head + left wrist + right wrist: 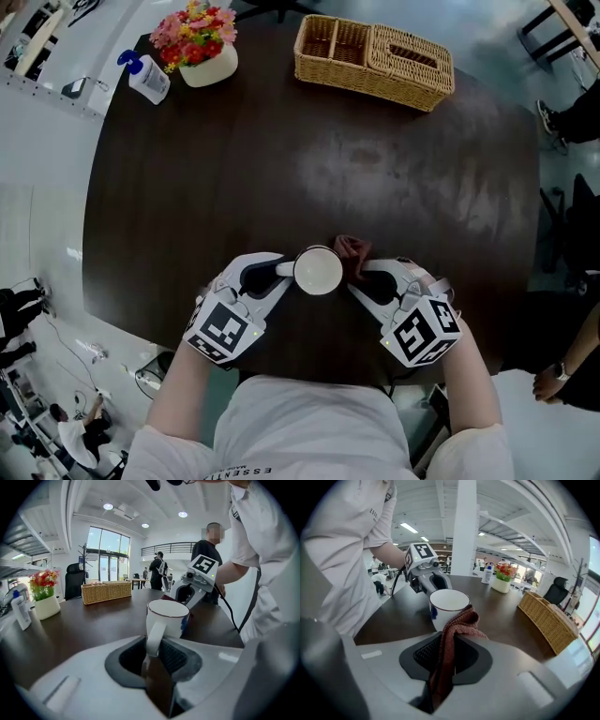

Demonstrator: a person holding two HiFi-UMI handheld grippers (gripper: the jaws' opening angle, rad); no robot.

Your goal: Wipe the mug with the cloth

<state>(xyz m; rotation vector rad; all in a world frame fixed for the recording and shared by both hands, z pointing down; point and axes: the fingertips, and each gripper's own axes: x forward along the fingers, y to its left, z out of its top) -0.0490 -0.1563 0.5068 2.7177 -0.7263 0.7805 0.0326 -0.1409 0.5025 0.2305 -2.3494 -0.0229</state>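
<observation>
A white mug [318, 270] with a dark rim line is held just above the dark table [281, 169], near its front edge. My left gripper [278, 270] is shut on the mug's handle [154, 637], with the mug [167, 617] upright ahead of the jaws. My right gripper [359, 273] is shut on a reddish-brown cloth [452, 637]. The cloth [352, 249] lies against the mug's right side. In the right gripper view the cloth's top fold touches the mug [446, 606].
A wicker basket [373, 60] stands at the table's far edge. A white pot of flowers [201, 42] and a pump bottle [147, 77] stand at the far left. Several people stand in the room behind the table.
</observation>
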